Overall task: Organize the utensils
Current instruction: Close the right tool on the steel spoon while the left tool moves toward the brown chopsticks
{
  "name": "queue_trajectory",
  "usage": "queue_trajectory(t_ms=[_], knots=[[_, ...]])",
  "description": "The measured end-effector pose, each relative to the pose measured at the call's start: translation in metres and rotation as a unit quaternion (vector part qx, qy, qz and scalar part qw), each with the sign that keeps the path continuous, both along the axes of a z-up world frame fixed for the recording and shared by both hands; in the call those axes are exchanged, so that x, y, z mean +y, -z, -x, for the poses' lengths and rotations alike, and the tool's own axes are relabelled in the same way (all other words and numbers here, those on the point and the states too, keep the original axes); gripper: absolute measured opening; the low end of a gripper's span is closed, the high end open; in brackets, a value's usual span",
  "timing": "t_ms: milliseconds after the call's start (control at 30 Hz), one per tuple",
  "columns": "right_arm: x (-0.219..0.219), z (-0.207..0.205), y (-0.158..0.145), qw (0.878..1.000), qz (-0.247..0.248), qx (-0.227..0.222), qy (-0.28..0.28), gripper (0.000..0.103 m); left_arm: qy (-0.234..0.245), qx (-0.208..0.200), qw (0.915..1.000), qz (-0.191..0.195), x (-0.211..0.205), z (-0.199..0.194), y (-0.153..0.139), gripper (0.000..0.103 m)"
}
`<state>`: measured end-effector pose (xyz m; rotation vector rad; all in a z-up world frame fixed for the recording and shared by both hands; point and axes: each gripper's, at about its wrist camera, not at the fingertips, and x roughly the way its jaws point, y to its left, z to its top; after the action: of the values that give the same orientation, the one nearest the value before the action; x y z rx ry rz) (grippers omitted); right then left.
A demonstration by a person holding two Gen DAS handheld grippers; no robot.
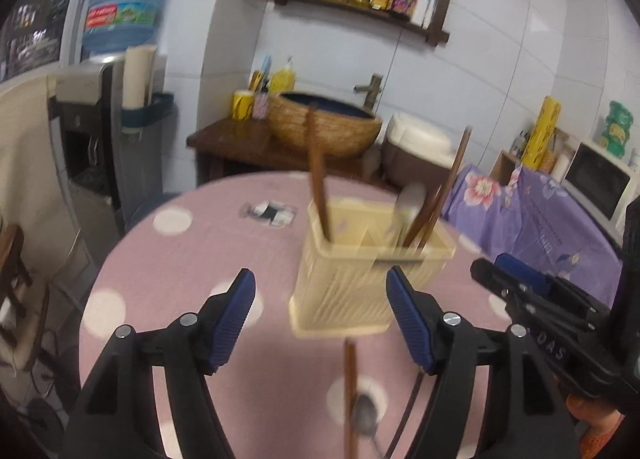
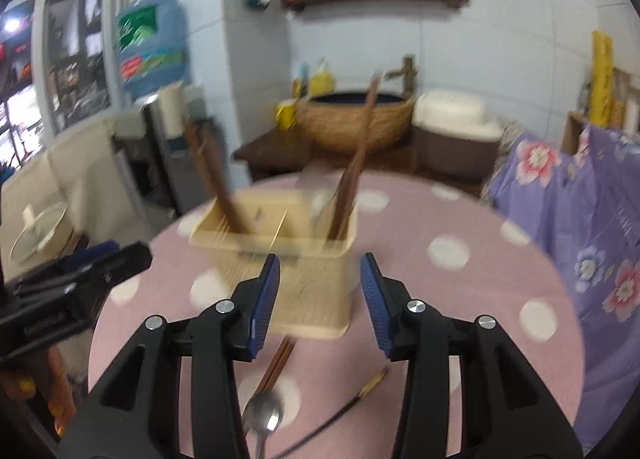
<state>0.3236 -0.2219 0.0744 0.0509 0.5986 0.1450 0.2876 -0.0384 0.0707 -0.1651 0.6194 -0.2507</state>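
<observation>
Pink dotted table (image 1: 168, 279): left gripper (image 1: 322, 291), right gripper (image 2: 320, 279) angled down toward utensil holder (image 1: 360, 275), fingers released, empty

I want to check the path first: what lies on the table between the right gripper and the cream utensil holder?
In the right wrist view, brown chopsticks lie on the pink tablecloth between the open right gripper and the utensil holder; a metal spoon lies nearer the camera.
</observation>
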Motion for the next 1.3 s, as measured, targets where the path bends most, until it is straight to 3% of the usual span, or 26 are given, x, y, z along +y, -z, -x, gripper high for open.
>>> queue_trajectory(t_ms=[200,367,800,900,1033,1200,1300], knots=[[0.036,0.020,0.086,0.993,0.001,0.099,-0.064,0.043,-0.035,0.061,0.9973,-0.021,0.030,0.029,0.063,0.068],[0.039,0.015,0.121,0.986,-0.022,0.151,-0.067,0.045,-0.056,0.089,0.9944,-0.012,0.054,0.038,0.084,0.068],[0.049,0.008,0.141,0.983,0.003,0.169,-0.066,0.045,-0.041,0.091,0.9949,-0.012,0.048,0.047,0.091,0.068],[0.049,0.009,0.140,0.984,0.003,0.164,-0.072,0.039,-0.041,0.095,0.9946,-0.013,0.047,0.046,0.093,0.068],[0.047,0.014,0.135,0.987,0.012,0.152,-0.058,0.039,-0.036,0.096,0.9946,-0.016,0.044,0.046,0.094,0.068],[0.018,0.038,0.117,0.993,0.034,0.114,0.012,0.039,-0.020,0.099,0.9946,-0.024,0.034,0.047,0.097,0.067],[-0.012,0.047,0.121,0.990,0.035,0.120,0.072,0.039,0.002,0.105,0.9939,-0.033,0.020,0.046,0.100,0.063]])
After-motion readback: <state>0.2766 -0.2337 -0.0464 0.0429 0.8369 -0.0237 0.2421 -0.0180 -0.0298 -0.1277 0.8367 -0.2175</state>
